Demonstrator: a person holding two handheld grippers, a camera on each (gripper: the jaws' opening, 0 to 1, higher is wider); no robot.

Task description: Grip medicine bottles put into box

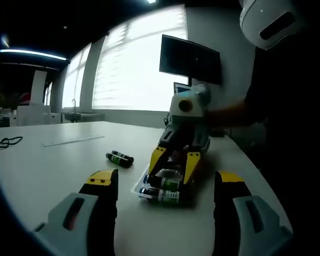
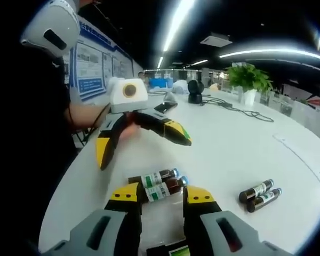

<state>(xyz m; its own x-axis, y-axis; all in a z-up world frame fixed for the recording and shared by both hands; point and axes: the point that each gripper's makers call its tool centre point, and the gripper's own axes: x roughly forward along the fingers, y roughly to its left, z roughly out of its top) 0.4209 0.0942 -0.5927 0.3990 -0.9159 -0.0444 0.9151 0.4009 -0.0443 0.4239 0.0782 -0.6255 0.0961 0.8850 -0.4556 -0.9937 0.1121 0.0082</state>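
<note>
In the left gripper view the left gripper (image 1: 165,194) rises from six o'clock with its yellow-tipped jaws wide apart and nothing between them, hovering over the white table (image 1: 58,160). Straight ahead, at twelve o'clock from those jaws, a shallow clear box (image 1: 141,188) lies on the table with two dark medicine bottles (image 1: 162,189) in it, their green-and-white labels facing up, lying side by side. The right gripper (image 1: 173,160) comes in from beyond the box and points down into it, its yellow fingers either side of the bottles; whether they press on a bottle cannot be told from here. At about ten o'clock from the box, a loose pair of bottles (image 1: 119,158) lies on the bare table, touching each other. In the right gripper view the right gripper's jaws stand close on either side of the nearer of the two bottles in the box, whose caps point to two o'clock; contact with the glass is not clear. The loose pair shows at three o'clock from them, well apart. The left gripper hangs open at eleven o'clock, above the table edge, held by a person's hand (image 2: 129,128).
</note>
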